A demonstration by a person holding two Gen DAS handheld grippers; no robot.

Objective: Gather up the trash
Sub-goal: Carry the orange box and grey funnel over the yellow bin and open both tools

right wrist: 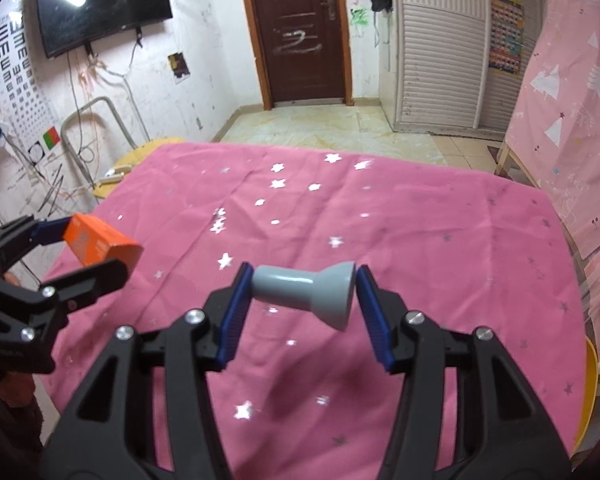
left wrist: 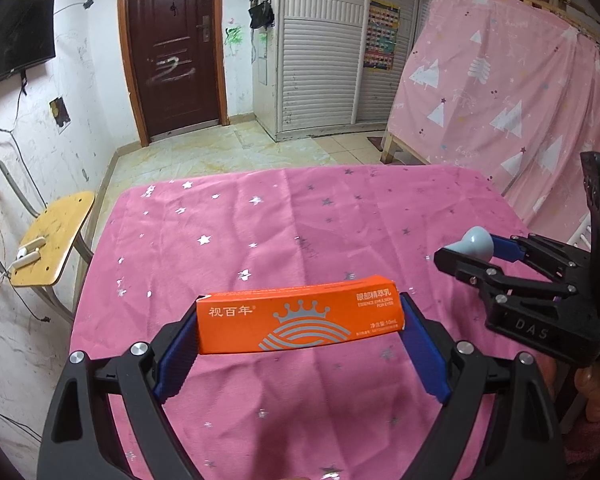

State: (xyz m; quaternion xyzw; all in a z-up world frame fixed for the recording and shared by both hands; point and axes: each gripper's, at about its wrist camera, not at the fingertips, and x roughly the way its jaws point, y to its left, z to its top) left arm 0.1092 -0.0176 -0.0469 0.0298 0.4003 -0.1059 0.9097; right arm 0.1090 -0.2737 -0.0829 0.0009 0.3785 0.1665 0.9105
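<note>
My left gripper (left wrist: 298,316) is shut on an orange carton (left wrist: 298,314) with a crown logo, held by its two ends above the pink star cloth (left wrist: 260,232). The carton (right wrist: 100,246) and left gripper (right wrist: 88,252) also show at the left of the right wrist view. My right gripper (right wrist: 302,290) is shut on a grey funnel-shaped plastic piece (right wrist: 306,294), held lengthwise above the cloth (right wrist: 380,220). In the left wrist view the right gripper (left wrist: 470,250) holds that grey piece (left wrist: 476,242) at the right.
A yellow chair (left wrist: 54,238) with white items on it stands left of the table. A pink curtain (left wrist: 500,92) hangs at the right. A brown door (left wrist: 172,44) and a louvred cabinet (left wrist: 320,48) are at the far wall. A yellow rim (right wrist: 590,392) shows at lower right.
</note>
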